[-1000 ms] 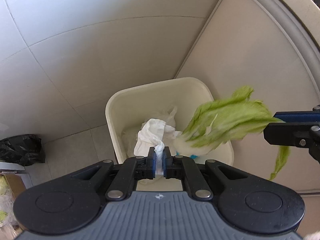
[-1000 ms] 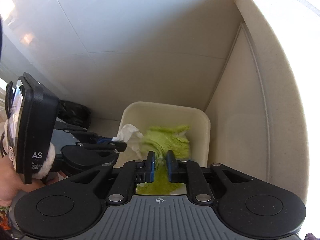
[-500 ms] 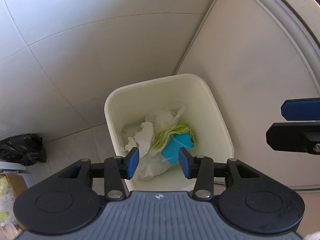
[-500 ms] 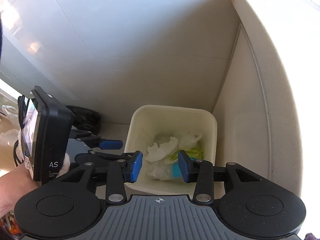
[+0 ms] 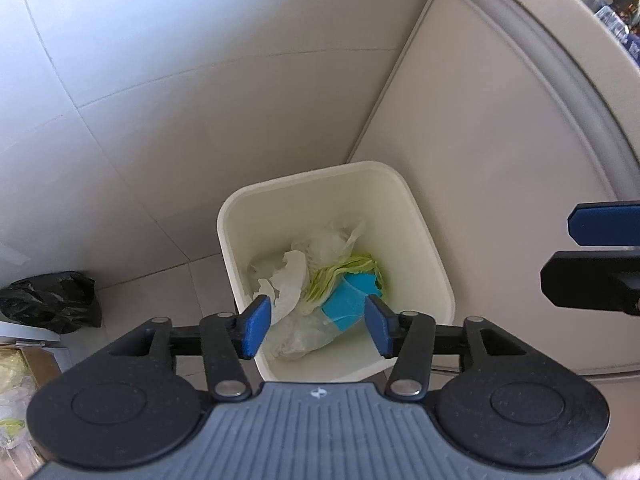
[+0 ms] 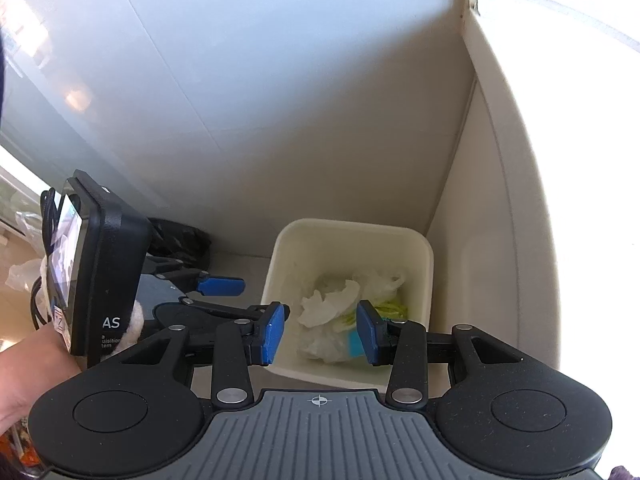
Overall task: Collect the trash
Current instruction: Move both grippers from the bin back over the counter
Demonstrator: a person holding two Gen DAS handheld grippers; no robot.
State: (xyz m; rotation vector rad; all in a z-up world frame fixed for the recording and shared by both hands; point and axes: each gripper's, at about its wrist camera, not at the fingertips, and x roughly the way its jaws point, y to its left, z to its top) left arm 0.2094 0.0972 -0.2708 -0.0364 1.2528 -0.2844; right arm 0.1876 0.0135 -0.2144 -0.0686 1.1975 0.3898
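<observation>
Left wrist view: left gripper [image 5: 316,330] hangs over the cream bin [image 5: 434,264], pointing steeply down, so whatever is let go falls straight in. Its jaws have just been opening; they stand apart now with nothing between the blue pads [image 5: 256,326], gripper released. The trash is inside the bin: crumpled white tissue [image 5: 286,276], lettuce leaf [image 5: 344,270], a blue-labelled clear plastic piece [image 5: 348,302], thin plastic film behind. The bin sits on the tiled floor [image 5: 132,304], tucked into the corner against a cream cabinet panel [image 5: 500,160], out of the walkway, probably why it is there. A black bag [image 5: 52,304] lies on the floor to the left, apart from the bin. The right gripper's finger [image 5: 600,224] pokes in at the right edge, off to the side of the bin opening. Right wrist view: right gripper [image 6: 322,334] also above the bin [image 6: 428,252], jaws apart, having just been opening, pads empty, released too. Same tissue [image 6: 328,304] and green leaf [image 6: 390,306] visible down inside. The left gripper [image 6: 222,286] with its screen unit [image 6: 96,264] sits left of the bin, held by the person's hand [image 6: 32,376]. Judgement: both drops look done; each gripper is free for the next trash item.
</observation>
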